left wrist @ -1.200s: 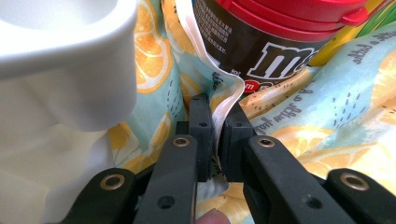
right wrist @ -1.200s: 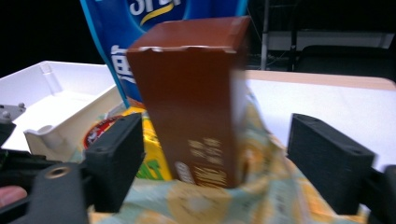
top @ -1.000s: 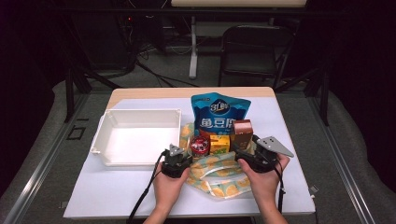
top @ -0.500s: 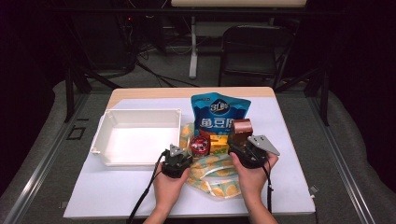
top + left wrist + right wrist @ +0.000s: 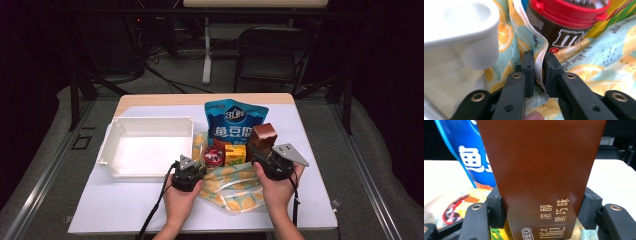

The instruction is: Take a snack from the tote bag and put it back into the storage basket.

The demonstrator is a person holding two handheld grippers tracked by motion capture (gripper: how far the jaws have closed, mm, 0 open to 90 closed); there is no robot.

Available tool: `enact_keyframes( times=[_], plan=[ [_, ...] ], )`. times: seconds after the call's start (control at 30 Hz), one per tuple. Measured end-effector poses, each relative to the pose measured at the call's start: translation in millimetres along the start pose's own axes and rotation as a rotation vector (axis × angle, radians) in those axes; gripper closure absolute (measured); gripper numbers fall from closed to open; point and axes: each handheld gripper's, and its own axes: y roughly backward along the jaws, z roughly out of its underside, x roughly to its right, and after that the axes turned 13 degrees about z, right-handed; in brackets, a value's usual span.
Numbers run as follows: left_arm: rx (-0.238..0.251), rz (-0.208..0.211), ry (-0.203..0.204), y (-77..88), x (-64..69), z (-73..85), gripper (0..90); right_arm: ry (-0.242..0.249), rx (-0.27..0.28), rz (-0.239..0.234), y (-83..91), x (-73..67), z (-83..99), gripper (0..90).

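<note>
The right gripper [image 5: 263, 156] had just been closing and squeezed the brown box [image 5: 541, 170]; the box's top was cut off. The left gripper [image 5: 539, 65] had just been loosening, its jaws narrow around the lemon bag's [image 5: 235, 187] white edge [image 5: 539, 60]. Both lay beside the white bin [image 5: 145, 146]; the red-lidded jar [image 5: 564, 22] was blurry.

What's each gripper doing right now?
Left gripper: jaws just easing apart, pinching the bag's white handle strap.
Right gripper: jaws just closing, now clamped on the brown box.
</note>
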Motion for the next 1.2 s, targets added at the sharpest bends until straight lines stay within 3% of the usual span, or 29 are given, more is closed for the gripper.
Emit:
enact_keyframes(
  times=[0.17, 0.33, 0.5, 0.53, 0.57, 0.63, 0.7, 0.77, 0.9, 0.97, 1.07, 1.13, 1.2],
  plan=[
    [0.033, 0.037, -0.049, 11.4, 6.2, 0.3, 69.3, -0.012, 0.022, -0.036, 9.7, 6.1, -14.5, 37.0],
    [0.084, 0.105, -0.072, 31.5, 12.8, -9.5, 62.7, -0.017, 0.027, -0.063, 17.6, 10.2, -25.5, 37.1],
    [0.123, 0.175, -0.141, 49.4, 21.5, -20.0, 52.9, -0.017, 0.031, -0.083, 24.2, 11.1, -33.2, 37.1],
    [0.137, 0.174, -0.153, 52.5, 23.9, -21.5, 50.7, -0.021, 0.035, -0.086, 25.5, 10.8, -34.5, 37.1],
    [0.16, 0.166, -0.159, 55.4, 26.3, -23.5, 47.8, -0.02, 0.033, -0.09, 27.4, 10.9, -36.1, 37.1],
    [0.195, 0.195, -0.148, 60.0, 29.3, -29.4, 44.1, -0.019, 0.033, -0.099, 31.4, 10.9, -39.7, 37.1],
    [0.201, 0.192, -0.172, 62.3, 35.3, -35.1, 40.2, -0.012, 0.038, -0.102, 35.9, 10.7, -43.2, 37.1],
    [0.179, 0.215, -0.196, 66.4, 38.8, -39.2, 38.1, -0.009, 0.045, -0.1, 39.0, 9.6, -45.5, 37.1],
    [0.198, 0.214, -0.2, 69.9, 41.4, -40.8, 35.6, -0.009, 0.046, -0.097, 42.5, 8.5, -49.2, 37.1],
    [0.175, 0.234, -0.216, 71.1, 41.3, -41.1, 35.5, -0.004, 0.051, -0.096, 45.3, 8.3, -51.7, 37.1],
    [0.169, 0.23, -0.239, 72.7, 43.5, -39.3, 33.8, -0.007, 0.055, -0.096, 49.2, 7.6, -54.4, 37.1],
    [0.162, 0.231, -0.26, 76.8, 43.9, -37.6, 32.1, -0.033, 0.052, -0.132, 50.9, 7.4, -55.4, 37.1],
    [0.183, 0.22, -0.268, 78.3, 45.0, -35.6, 31.0, -0.021, 0.047, -0.141, 53.3, 3.7, -56.4, 37.1]
  ],
)
